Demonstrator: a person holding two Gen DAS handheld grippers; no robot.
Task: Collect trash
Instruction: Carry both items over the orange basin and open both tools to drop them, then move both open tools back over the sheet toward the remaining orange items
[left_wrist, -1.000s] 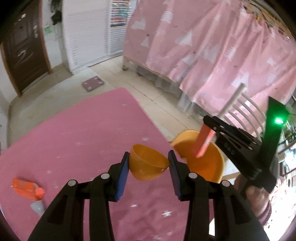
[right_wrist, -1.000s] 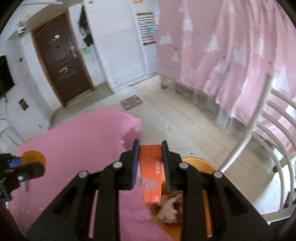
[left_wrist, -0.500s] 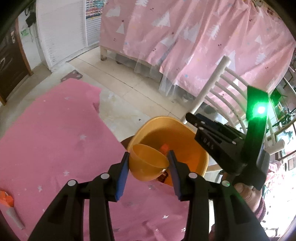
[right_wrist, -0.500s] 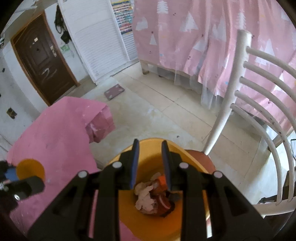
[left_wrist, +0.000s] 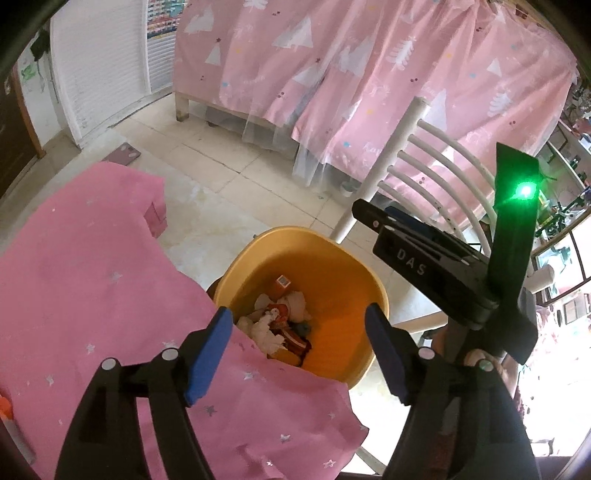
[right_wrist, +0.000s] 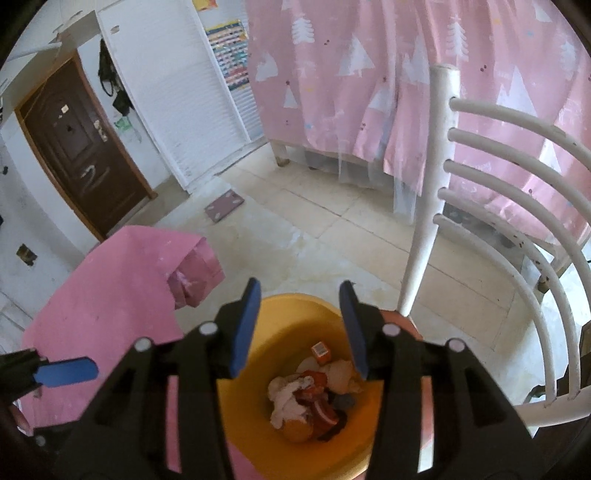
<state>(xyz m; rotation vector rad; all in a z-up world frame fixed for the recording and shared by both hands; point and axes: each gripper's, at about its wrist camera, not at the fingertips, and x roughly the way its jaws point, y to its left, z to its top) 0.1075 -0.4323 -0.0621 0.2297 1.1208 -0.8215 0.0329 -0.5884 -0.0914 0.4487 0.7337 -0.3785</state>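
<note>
Cloth (left_wrist: 92, 295), pink and starred, is covering the table on the left, and its edge is lying against the bin (left_wrist: 332, 266), so scraps gathered on the table have only a short way to travel. Left gripper (left_wrist: 299, 343) is hanging over the bin's near rim with its jaws opening and nothing between the blue pads; I judge it is sitting there so that whatever it lets go falls inside. Trash (left_wrist: 277, 325), crumpled white paper, red wrappers and a small orange carton, is lying at the bottom of the bin. Right gripper (right_wrist: 299, 328) is pointing down over the same opening, jaws opening too and empty, the heap showing between its fingers. Chair (right_wrist: 498, 192), white and slatted, is standing just beside the bin on the right.
</note>
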